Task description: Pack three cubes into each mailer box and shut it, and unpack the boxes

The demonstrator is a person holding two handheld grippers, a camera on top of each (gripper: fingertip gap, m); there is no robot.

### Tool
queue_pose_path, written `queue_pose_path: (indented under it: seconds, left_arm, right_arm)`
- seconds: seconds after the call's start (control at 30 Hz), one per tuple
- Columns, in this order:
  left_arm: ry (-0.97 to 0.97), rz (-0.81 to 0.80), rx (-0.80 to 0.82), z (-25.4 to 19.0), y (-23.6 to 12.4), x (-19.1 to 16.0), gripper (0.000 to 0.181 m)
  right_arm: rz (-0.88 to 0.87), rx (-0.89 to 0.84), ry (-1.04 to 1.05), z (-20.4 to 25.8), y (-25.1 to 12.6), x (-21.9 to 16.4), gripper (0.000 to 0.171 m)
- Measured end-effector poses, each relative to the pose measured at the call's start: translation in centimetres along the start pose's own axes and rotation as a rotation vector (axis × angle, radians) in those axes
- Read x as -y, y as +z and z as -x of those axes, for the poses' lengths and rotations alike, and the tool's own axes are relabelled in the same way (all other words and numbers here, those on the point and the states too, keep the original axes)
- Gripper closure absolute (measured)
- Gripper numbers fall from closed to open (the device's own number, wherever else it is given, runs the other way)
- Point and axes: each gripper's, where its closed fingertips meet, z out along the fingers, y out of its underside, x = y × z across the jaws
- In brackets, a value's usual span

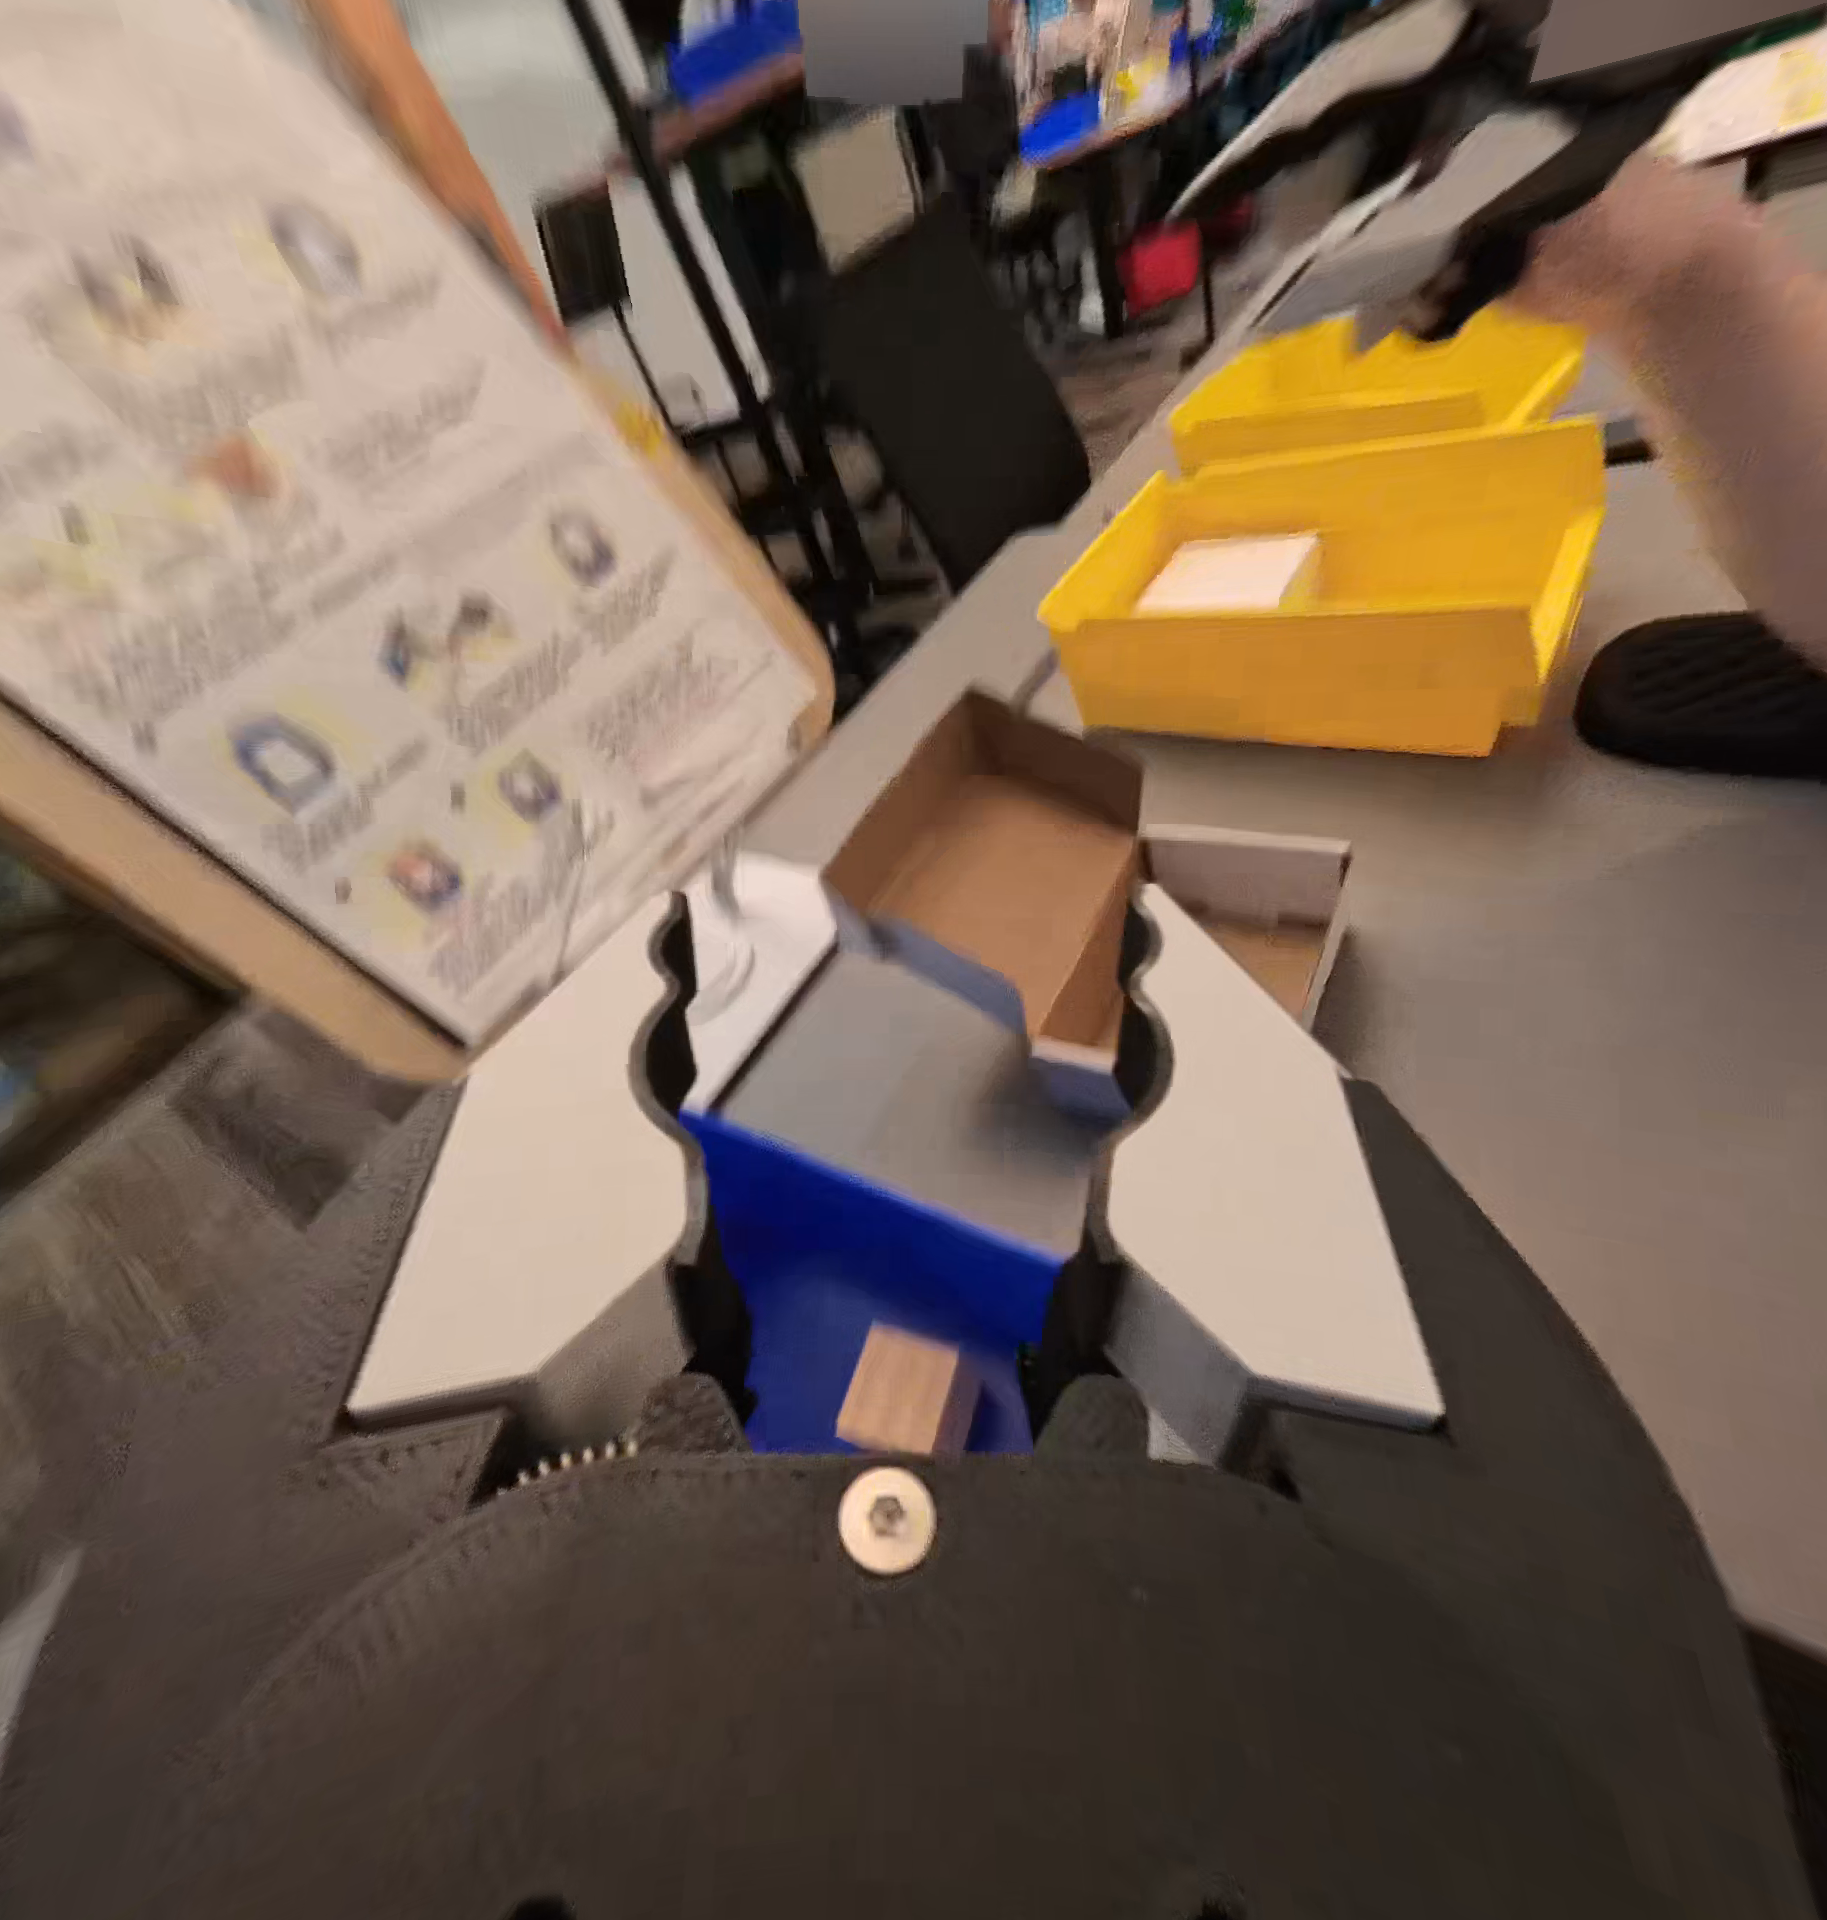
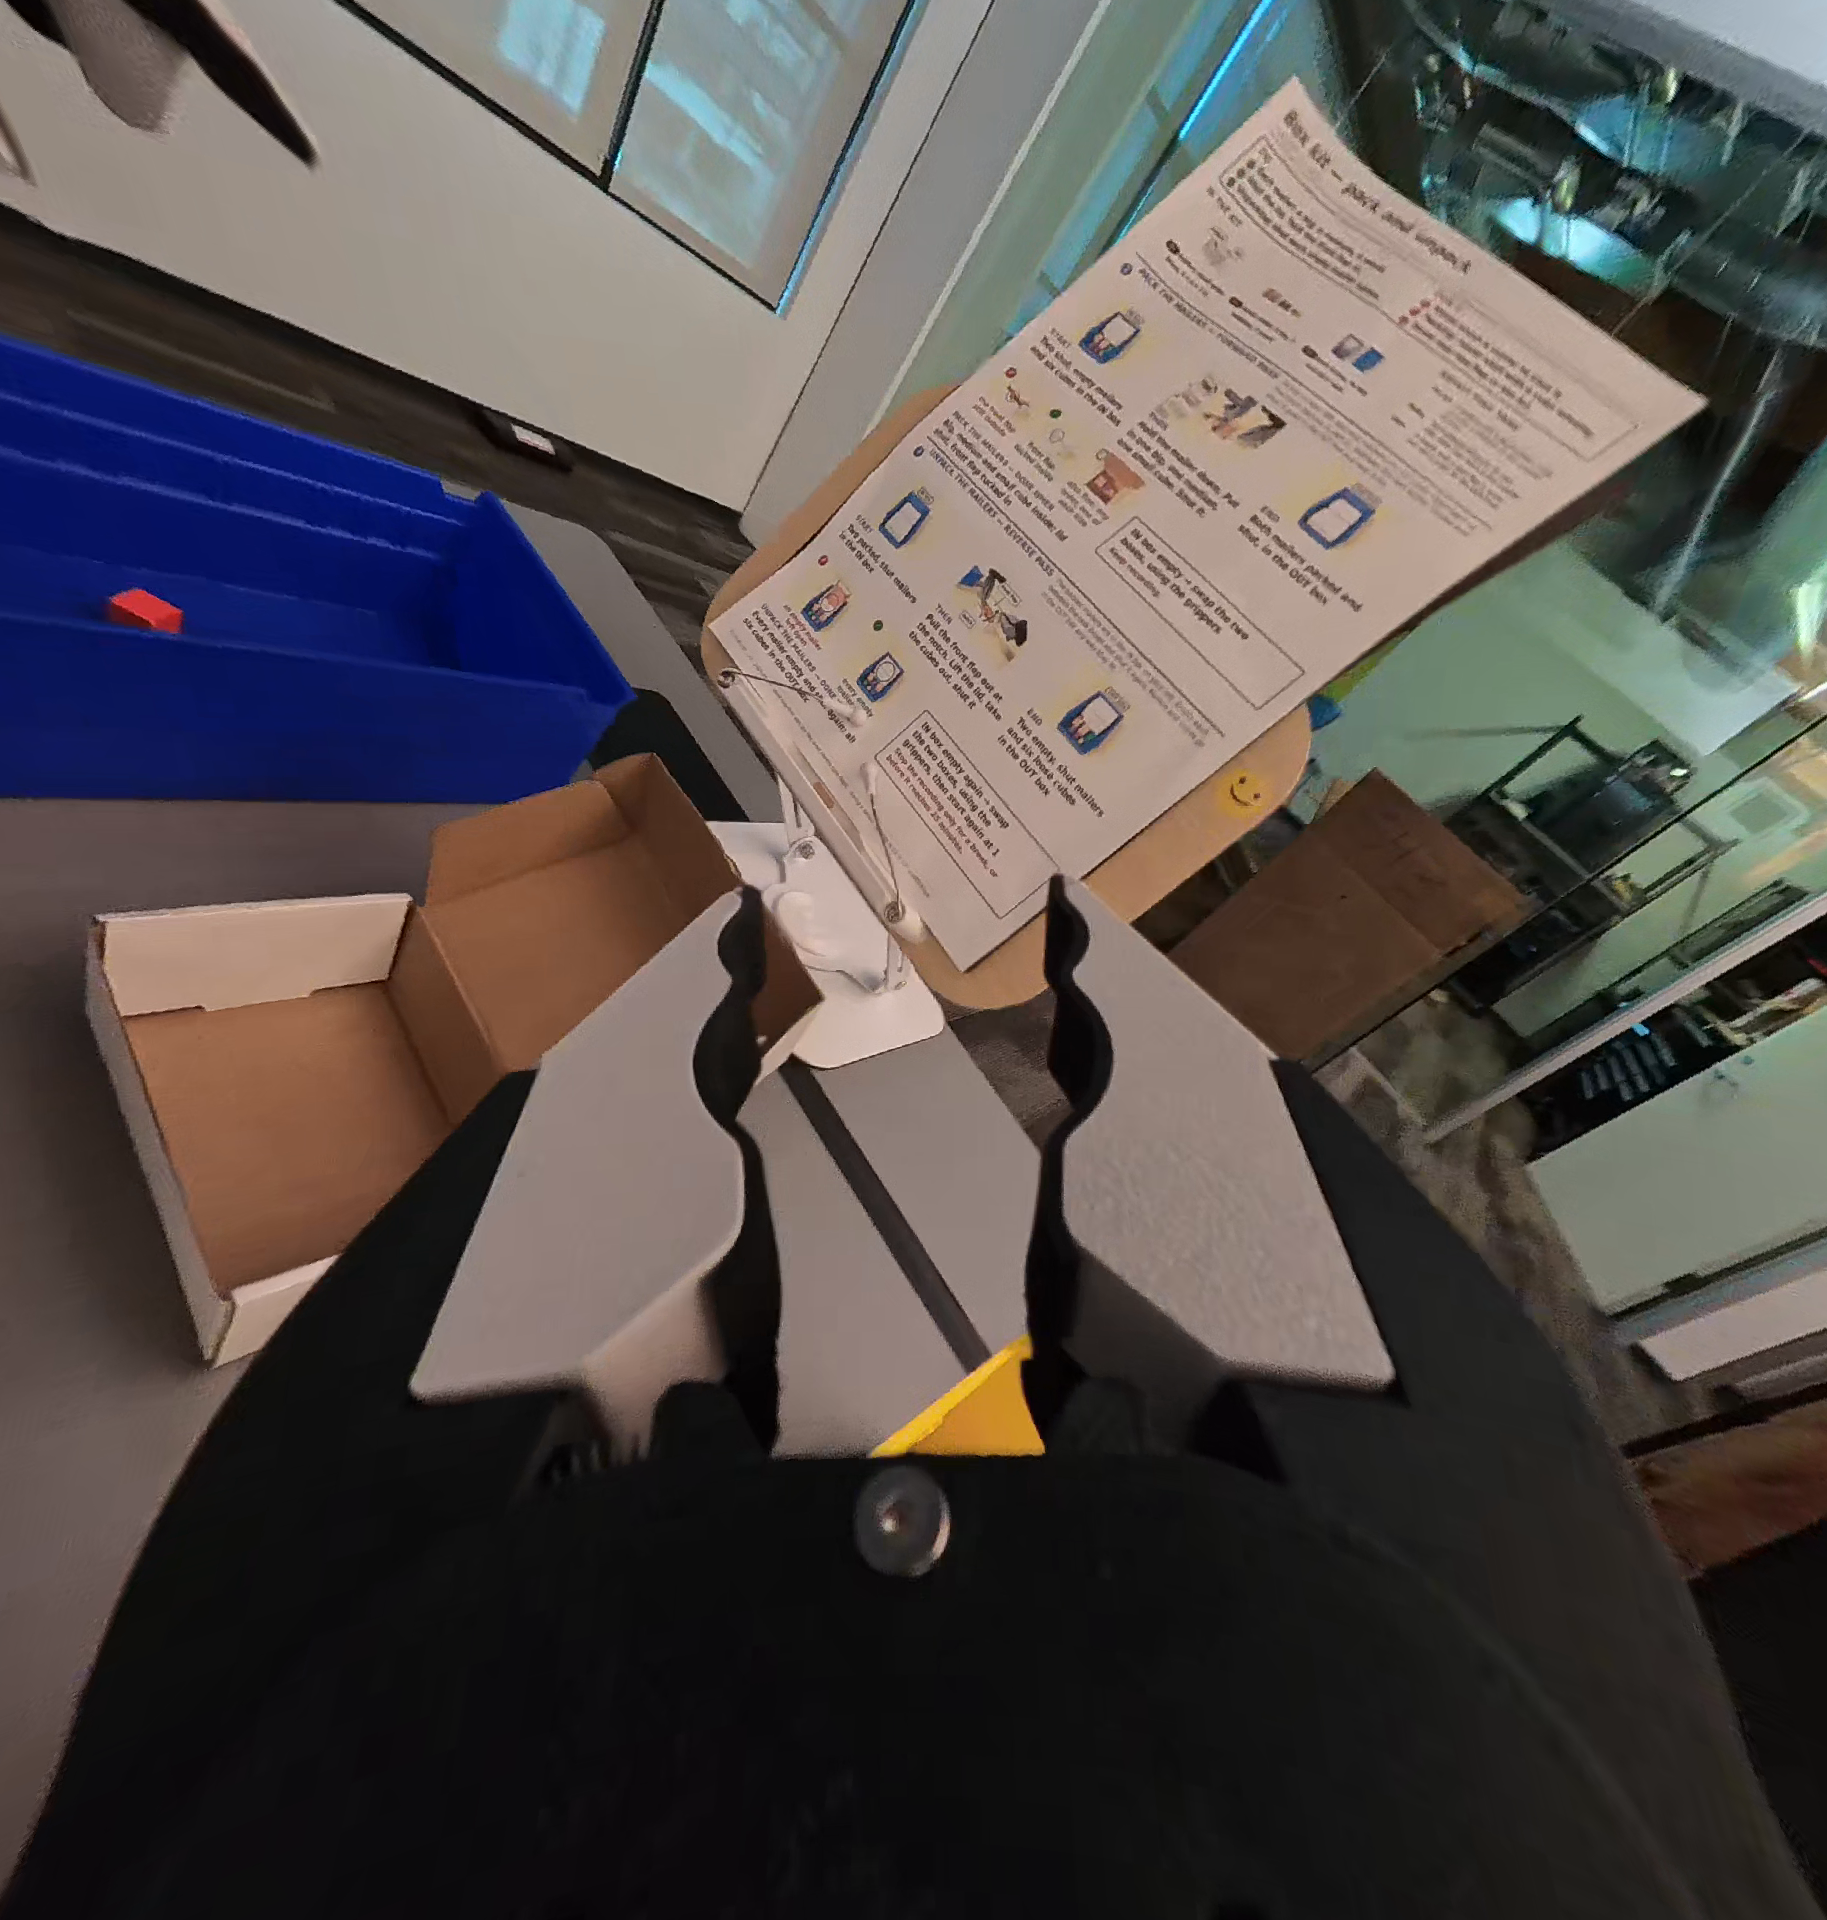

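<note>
My left gripper [image 1: 904, 935] is open and empty, hovering over a blue bin [image 1: 836, 1226]. A wooden cube [image 1: 904, 1403] lies in that bin, below the finger bases. An open, empty mailer box sits on the grey table, its lid [image 1: 992, 883] raised and its tray [image 1: 1252, 883] partly behind my right-hand finger. My right gripper [image 2: 898, 914] is open and empty above the table edge, to the right of the same mailer box [image 2: 296, 1091]. It shows blurred in the left wrist view [image 1: 1408, 281], held by a hand above the yellow bins. A red cube [image 2: 145, 610] lies in the blue bin [image 2: 265, 675].
Two yellow bins [image 1: 1304, 665] stand at the far right; the nearer one holds a shut white mailer box [image 1: 1231, 571]. An instruction sheet on a clipboard stand [image 2: 1148, 540] rises at the table's edge. A yellow bin corner [image 2: 971, 1403] lies under my right gripper. Some 30 cm of space lies between my two pairs of fingers. The wooden cube [image 1: 904, 1403] is closer to my left gripper, around 25 cm from its tips; the right tips are 40 cm off.
</note>
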Motion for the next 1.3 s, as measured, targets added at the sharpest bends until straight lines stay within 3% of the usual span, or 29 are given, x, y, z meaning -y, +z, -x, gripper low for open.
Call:
queue_pose_path:
  seconds: [0.13,0.23,0.33,0.43,0.53,0.67,0.73,0.77,1.03,1.13,1.23,1.3]
  left_arm:
    - [-0.206,0.166,-0.054,3.1,0.7,-6.9,0.092]
    - [-0.199,0.180,-0.094,2.9,2.4,-10.9,0.097]
    - [-0.242,0.333,-0.118,3.0,3.1,-15.1,0.092]
    - [-0.231,0.500,-0.155,1.9,3.0,-19.0,0.095]
    - [-0.245,0.666,-0.180,1.0,2.7,-22.7,0.095]
    - [-0.270,0.784,-0.251,-0.6,3.2,-25.6,0.101]
    - [-0.251,0.840,-0.237,-0.6,3.3,-26.9,0.111]
    - [-0.239,0.873,-0.229,-0.6,3.1,-27.5,0.126]
    - [-0.221,0.830,-0.170,0.8,3.2,-26.3,0.131]
    - [-0.202,0.827,-0.069,2.7,2.5,-24.9,0.132]
    - [-0.158,0.799,0.063,4.8,1.6,-21.7,0.132]
    - [-0.083,0.699,0.138,5.5,2.3,-17.4,0.132]
  right_arm:
    - [0.010,-0.006,0.006,-0.4,-0.3,-0.6,0.117]
    - [0.031,0.039,-0.002,0.4,0.0,-1.1,0.117]
    - [0.064,0.035,0.002,0.3,0.2,-1.9,0.117]
    - [0.112,-0.083,0.114,-2.0,0.6,-2.6,0.113]
    - [0.226,-0.305,0.231,-5.2,0.3,-4.5,0.103]
    - [0.341,-0.576,0.246,-7.9,-0.9,-6.1,0.084]
    - [0.350,-0.639,0.258,-8.3,-1.2,-6.3,0.082]
    - [0.355,-0.657,0.264,-8.4,-1.2,-6.4,0.081]
    - [0.437,-0.629,0.299,-7.9,-0.5,-8.7,0.081]
    - [0.452,-0.639,0.280,-8.0,-0.5,-8.9,0.081]
    - [0.470,-0.661,0.241,-8.3,-0.7,-9.0,0.081]
    - [0.484,-0.669,0.222,-8.3,-0.7,-9.1,0.080]
